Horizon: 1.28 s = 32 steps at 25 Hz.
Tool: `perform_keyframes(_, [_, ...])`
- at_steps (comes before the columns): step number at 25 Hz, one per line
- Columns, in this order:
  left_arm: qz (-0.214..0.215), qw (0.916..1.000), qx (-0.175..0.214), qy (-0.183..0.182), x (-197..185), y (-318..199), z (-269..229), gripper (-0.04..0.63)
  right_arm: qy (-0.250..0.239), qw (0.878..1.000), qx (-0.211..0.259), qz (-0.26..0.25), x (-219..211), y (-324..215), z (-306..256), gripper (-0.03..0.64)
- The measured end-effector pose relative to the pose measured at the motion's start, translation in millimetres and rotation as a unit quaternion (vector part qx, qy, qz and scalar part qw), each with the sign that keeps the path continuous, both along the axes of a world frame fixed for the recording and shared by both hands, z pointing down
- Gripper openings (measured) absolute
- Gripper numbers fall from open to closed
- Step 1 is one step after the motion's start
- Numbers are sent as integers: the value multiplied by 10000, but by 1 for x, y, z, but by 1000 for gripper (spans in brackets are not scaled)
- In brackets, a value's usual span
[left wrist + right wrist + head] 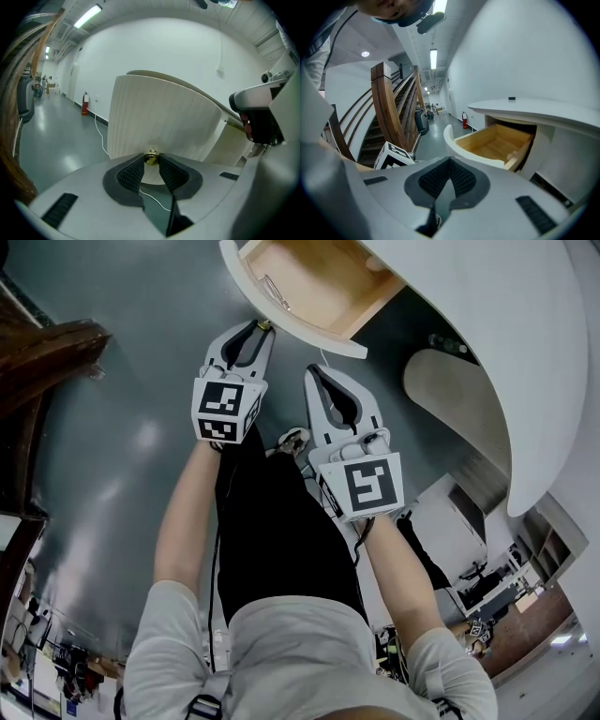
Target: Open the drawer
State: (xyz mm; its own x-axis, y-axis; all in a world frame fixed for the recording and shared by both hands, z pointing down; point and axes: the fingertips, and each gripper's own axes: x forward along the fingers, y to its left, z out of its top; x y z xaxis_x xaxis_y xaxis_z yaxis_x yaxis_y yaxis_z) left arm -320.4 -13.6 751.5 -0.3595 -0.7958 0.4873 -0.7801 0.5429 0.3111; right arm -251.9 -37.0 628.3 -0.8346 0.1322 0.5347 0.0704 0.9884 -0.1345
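Office lobby or hall: glossy grey floor [112, 456], a curved white counter [506, 352], a wooden staircase [389, 122], ceiling strip lights [87, 16], a red fire extinguisher [85, 104] against a long white wall [154, 51].

The drawer [319, 277] is showing pale, matt wood inside; its curved front [159, 117] is looking cream and finely ribbed; the knob [151, 159] is gleaming like polished brass; the left gripper [151, 161] is showing a smooth, matt white plastic shell; its pads [130, 174] are looking dark and cross-hatched; the grey floor [122, 446] is shining glossily.
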Motion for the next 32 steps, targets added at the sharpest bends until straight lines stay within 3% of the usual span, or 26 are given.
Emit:
perform_keyframes(20, [15, 10000, -1, -71, 3, 5, -8, 105, -125, 9998, -120, 88, 12, -2, -19, 14])
perform_keyframes(28, [-128, 9956, -762, -536, 18, 10, -26, 103, -309, 9989, -95, 339, 22, -21, -44, 14])
perform_keyframes(32, [-63, 9973, -481, -558, 36, 9, -71, 33, -336, 9985, 142, 417, 30, -33, -53, 14])
